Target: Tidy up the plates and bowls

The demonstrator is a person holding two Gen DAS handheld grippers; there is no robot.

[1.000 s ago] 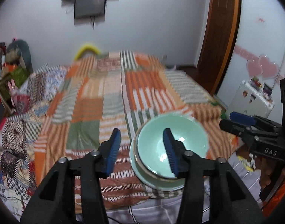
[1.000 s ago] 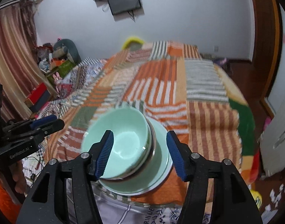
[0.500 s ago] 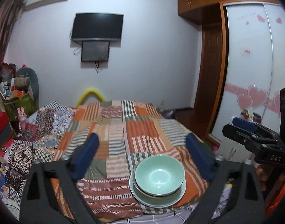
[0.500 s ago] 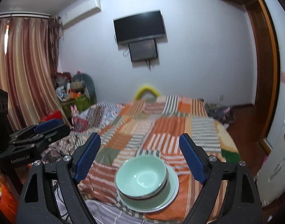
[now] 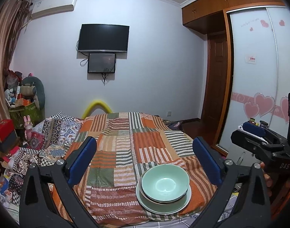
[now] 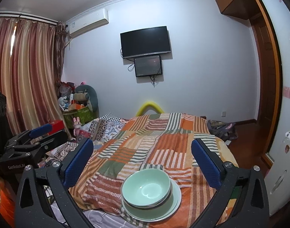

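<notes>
Now: green bowl [image 5: 164, 183] nested on plates [image 5: 180, 202], near bed edge; left gripper [image 5: 145, 160] and right gripper [image 6: 143, 160] just opened wide, nothing between; best left square, undisturbed

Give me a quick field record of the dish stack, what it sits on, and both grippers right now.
stack: green bowl nested in another dish, on green plate
surface: striped patchwork blanket, stack near its front edge
left gripper: open, nothing between the jaws, just been opening
right gripper: open, nothing between the jaws, just been opening
contact: neither touches the stack
</notes>
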